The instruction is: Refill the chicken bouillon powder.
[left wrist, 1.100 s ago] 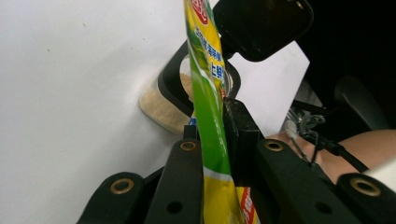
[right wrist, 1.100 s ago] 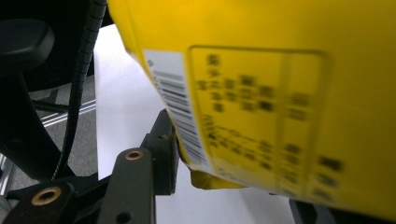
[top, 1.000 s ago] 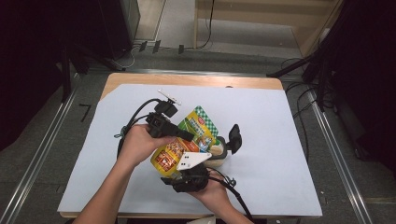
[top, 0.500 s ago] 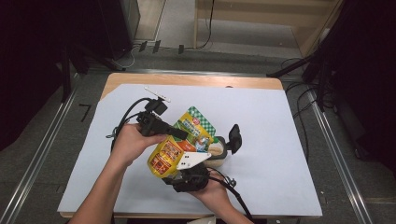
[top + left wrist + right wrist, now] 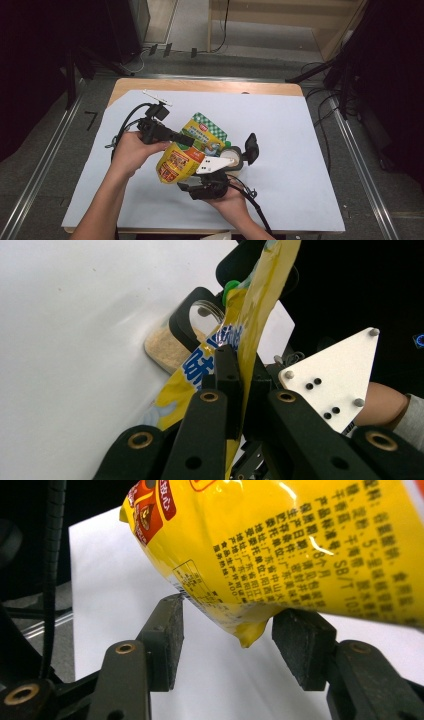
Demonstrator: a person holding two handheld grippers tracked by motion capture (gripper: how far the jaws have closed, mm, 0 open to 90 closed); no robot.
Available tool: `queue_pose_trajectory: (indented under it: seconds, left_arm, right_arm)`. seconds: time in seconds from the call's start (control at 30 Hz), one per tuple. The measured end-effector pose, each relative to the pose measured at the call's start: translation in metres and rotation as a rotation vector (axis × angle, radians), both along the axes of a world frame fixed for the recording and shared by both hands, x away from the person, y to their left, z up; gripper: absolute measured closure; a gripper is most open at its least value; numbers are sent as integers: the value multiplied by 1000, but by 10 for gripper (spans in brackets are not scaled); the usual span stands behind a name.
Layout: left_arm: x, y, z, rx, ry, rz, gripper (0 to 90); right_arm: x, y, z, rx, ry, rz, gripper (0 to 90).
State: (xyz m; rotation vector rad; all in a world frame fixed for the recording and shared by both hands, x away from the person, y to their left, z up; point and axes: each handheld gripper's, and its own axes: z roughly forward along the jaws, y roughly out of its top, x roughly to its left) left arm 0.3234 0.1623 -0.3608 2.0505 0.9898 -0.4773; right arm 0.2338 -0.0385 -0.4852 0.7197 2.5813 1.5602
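Note:
A yellow snack pouch [image 5: 176, 161] with a green checked top is held up over the white table sheet [image 5: 300, 150]. My left gripper [image 5: 192, 141] comes in from the left and is shut on the pouch's edge; in the left gripper view its jaws [image 5: 240, 360] pinch the yellow film [image 5: 252, 315]. My right gripper [image 5: 186, 184] sits below the pouch near the front edge. Its jaws [image 5: 235, 625] have just been opening and stand open, with the pouch's bottom corner [image 5: 246, 632] hanging between the pads without being pressed.
A small round glass container on a tan mat [image 5: 233, 156] stands just right of the pouch, with a black upright piece [image 5: 250, 147] beside it. The right gripper's white three-cornered plate [image 5: 332, 377] is close behind the pouch. Cables trail left of the left hand.
My left hand has drawn its gripper to the left, pulling the pouch's edge with it. The right hand has stayed in place.

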Motion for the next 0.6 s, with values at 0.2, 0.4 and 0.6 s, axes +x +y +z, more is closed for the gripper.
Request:
queue_pose_trajectory:
  seconds: [0.2,0.4,0.6]
  left_arm:
    - [2,12,0,-4,-27,23,900]
    - [5,23,0,-27,-23,28,900]
    - [9,36,1,-58,-24,55,900]
  right_arm:
    - [3,-4,1,6,17,-33,473]
    - [5,-6,2,9,21,-43,471]
    - [4,-7,3,7,14,-43,467]
